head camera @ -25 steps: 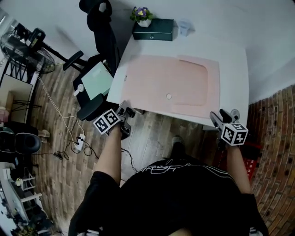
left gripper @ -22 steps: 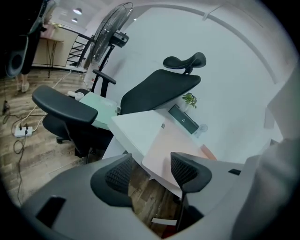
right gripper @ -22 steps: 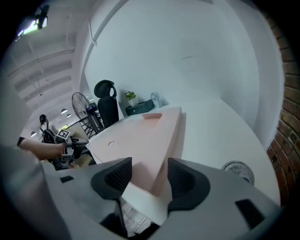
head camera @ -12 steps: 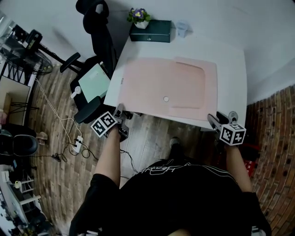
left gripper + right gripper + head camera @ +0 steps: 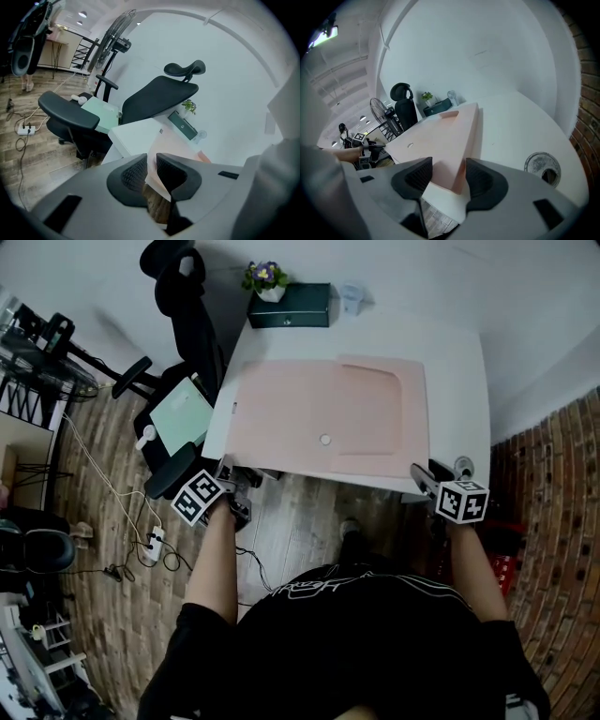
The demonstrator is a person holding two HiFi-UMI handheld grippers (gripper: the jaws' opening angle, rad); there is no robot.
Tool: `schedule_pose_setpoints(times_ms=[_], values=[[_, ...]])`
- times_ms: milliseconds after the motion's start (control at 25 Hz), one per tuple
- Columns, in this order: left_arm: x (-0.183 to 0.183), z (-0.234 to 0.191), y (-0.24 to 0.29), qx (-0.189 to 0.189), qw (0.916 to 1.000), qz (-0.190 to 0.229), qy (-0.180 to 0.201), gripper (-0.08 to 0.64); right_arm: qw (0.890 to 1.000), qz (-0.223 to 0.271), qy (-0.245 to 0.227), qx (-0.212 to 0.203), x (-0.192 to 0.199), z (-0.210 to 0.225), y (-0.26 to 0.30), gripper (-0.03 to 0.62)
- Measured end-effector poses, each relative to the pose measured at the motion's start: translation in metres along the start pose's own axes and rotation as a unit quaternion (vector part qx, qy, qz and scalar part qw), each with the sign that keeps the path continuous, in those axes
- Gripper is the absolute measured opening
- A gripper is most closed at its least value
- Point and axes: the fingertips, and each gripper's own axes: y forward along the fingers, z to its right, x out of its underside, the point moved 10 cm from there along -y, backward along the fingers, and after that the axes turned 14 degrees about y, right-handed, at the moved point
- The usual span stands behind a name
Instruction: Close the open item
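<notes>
- Head view: pink folder (image 5: 319, 418) lies flat on the surface (image 5: 459, 399), long axis left to right, near edge overhanging toward us.
- At its near left corner, left tongs (image 5: 240, 474): jaws have just been closing, now a slim gap with the corner between, not plainly pinched.
- At the near right corner, right tongs (image 5: 422, 476): wide, corner between, pads not pressing.
- We judge both equally near; the folder lies ahead of each.
- Far edge: green box (image 5: 291, 306) shut, contents unseen; cup (image 5: 352, 298) beside it, contents unclear.
</notes>
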Motion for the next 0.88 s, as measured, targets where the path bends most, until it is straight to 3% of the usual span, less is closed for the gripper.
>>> schedule_pose_setpoints(times_ms=[280, 480, 680, 880], values=[[-0.029, 0.032, -0.027, 0.028, 0.9978, 0.059, 0.011, 0.048, 1.0, -0.002, -0.01, 0.023, -0.004, -0.006, 0.004, 0.215], [-0.047, 0.07, -0.049, 0.067, 0.9912, 0.098, 0.059, 0.04, 0.999, 0.007, 0.001, 0.041, -0.001, -0.008, 0.003, 0.209], [-0.067, 0.117, -0.069, 0.119, 0.975, 0.117, 0.147, 0.037, 0.999, 0.016, 0.008, 0.039, 0.002, -0.016, 0.005, 0.207], [-0.074, 0.168, -0.084, 0.164, 0.9476, 0.127, 0.243, 0.037, 0.999, 0.025, 0.013, 0.031, 0.006, -0.023, 0.009, 0.209]])
